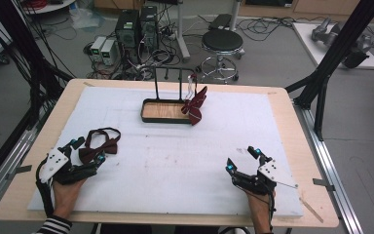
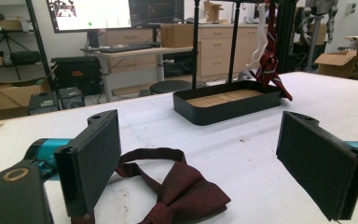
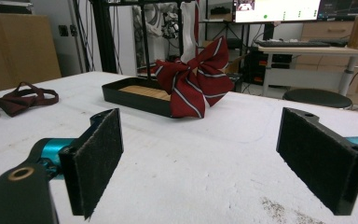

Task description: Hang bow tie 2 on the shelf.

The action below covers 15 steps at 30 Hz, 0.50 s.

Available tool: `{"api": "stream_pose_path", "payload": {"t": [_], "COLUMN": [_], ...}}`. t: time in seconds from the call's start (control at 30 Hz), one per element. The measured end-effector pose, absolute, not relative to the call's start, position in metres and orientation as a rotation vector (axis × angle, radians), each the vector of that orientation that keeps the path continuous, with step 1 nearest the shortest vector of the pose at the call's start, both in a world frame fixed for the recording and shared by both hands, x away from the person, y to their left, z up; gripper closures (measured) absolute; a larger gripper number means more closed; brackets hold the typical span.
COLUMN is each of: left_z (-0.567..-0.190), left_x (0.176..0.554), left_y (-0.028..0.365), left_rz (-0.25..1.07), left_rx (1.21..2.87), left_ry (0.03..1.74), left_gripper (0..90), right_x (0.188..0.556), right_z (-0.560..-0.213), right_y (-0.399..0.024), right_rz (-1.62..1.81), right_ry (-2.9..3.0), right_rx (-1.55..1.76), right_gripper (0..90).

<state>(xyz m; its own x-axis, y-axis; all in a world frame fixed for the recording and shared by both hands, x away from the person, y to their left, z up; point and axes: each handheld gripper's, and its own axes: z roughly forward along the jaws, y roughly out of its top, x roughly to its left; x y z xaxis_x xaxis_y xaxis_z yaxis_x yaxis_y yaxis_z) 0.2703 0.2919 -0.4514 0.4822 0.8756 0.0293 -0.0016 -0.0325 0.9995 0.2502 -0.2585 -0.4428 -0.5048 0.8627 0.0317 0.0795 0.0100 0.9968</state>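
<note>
Jaws on both my grippers stand spread wide, gripping nothing.

Nearest me, my left gripper [image 1: 86, 151] sits at the table's [image 1: 282, 97] near-left, its jaws straddling the dark red bow tie [image 1: 100, 145], which lies flat on the white mat [image 1: 175, 161]; I see its bow between the pads in the left gripper view and cannot tell whether they touch it; my right gripper [image 1: 242, 160] rests at the near-right over bare mat; farther off, a black tray [image 1: 148, 118] with two upright posts stands mid-table; a striped red bow tie [image 1: 195, 106] hangs at its right end.
</note>
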Motion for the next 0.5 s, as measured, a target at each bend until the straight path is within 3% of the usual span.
{"api": "stream_pose_path", "payload": {"t": [0.5], "left_z": [-0.417], "left_x": [0.26], "left_y": [0.299], "left_rz": [0.875], "left_rx": [1.466], "left_ry": [0.798], "left_gripper": [14.1], "right_x": [0.251], "right_z": [-0.449], "right_y": [-0.26], "right_rz": [1.55], "right_ry": [1.663], "right_rx": [0.995], "right_gripper": [13.2]}}
